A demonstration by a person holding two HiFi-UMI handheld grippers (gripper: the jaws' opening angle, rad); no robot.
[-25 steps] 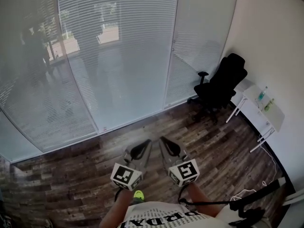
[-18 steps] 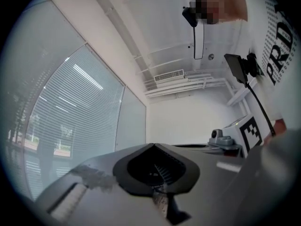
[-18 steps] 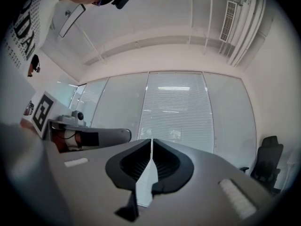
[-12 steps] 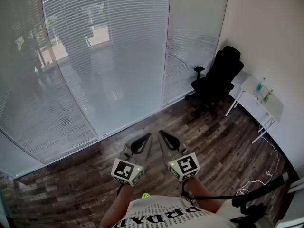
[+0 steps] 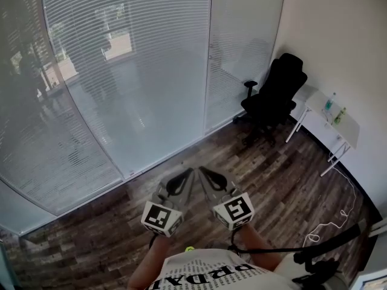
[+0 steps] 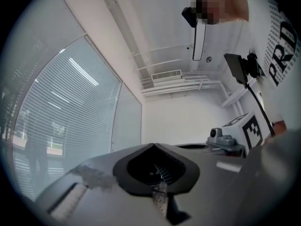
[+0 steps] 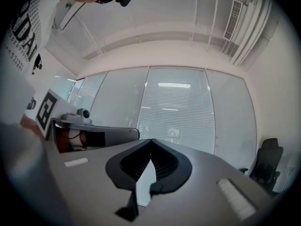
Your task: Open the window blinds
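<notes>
Facing slatted blinds (image 5: 133, 71); left gripper (image 5: 189, 171), right gripper (image 5: 202, 170) fingers clenched, seemingly empty; plank floor (image 5: 278, 183).

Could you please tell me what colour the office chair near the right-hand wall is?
The office chair is black, clearest in the head view.

The window blinds (image 5: 133, 71) are pale horizontal slats, hanging full length over the tall glass panels (image 5: 242, 53) and reaching their lower edge. Dim shapes show through, so the slats seem only partly closed.
</notes>
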